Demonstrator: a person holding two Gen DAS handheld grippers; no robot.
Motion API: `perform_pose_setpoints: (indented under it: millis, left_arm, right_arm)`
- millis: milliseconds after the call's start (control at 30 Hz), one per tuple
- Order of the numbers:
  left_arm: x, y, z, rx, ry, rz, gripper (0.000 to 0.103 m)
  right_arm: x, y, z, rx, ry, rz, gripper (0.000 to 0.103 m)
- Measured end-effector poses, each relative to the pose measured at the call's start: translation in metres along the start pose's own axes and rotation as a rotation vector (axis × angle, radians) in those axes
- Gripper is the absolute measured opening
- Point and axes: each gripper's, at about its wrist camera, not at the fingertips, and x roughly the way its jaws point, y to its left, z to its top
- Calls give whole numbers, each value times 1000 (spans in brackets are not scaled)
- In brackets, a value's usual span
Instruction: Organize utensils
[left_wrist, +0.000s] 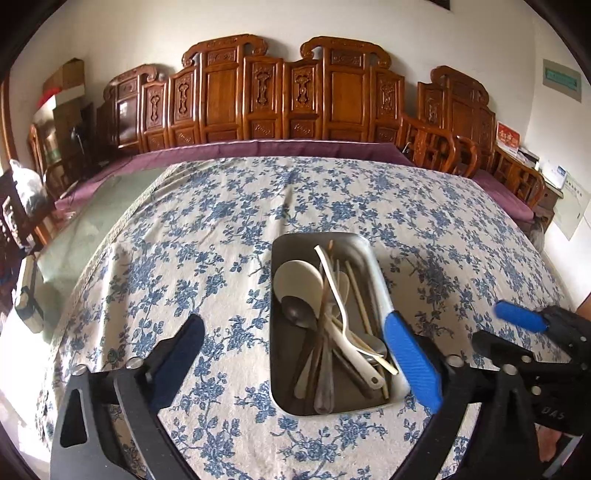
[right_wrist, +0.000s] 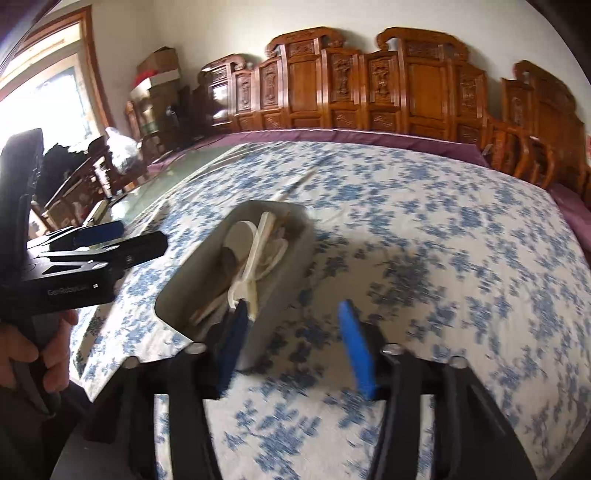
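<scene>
A metal tray (left_wrist: 321, 236) sits on the flowered tablecloth and holds a white rice paddle (left_wrist: 297, 277), a metal spoon (left_wrist: 297, 312), white spoons and chopsticks (left_wrist: 358, 295) in a loose pile. My left gripper (left_wrist: 293, 319) is open wide over the tray's near half, one finger left of it and the blue pad (left_wrist: 410, 358) over its right rim. Nothing is between its pads. My right gripper (right_wrist: 293, 306) is open and empty just right of the blurred tray (right_wrist: 192, 280); its left finger is near the tray's near corner. It shows in the left wrist view too (left_wrist: 487, 323).
The blue-flowered cloth (left_wrist: 221, 229) covers most of the table; bare greenish glass (left_wrist: 92, 221) lies at the left. Carved wooden chairs (left_wrist: 280, 96) line the far side. A small block (left_wrist: 29, 299) sits at the left edge. A hand (right_wrist: 48, 350) holds the left gripper (right_wrist: 122, 238).
</scene>
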Motion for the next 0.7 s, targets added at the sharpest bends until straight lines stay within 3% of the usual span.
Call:
perform_pose_setpoints:
  millis: [167,233,700]
  left_arm:
    - [-7,-18,-4,28,0,0,95]
    - [-11,-26,-7,40,1,-1,95]
    - [-66,-71,-29,59,-4,-16,95]
  right_arm:
    - [-20,-18,-11,33,-18,-51,94]
    - [-29,-24,-15,46,-28,-66,100]
    - [-104,-46,-50,87,-92,-166,100]
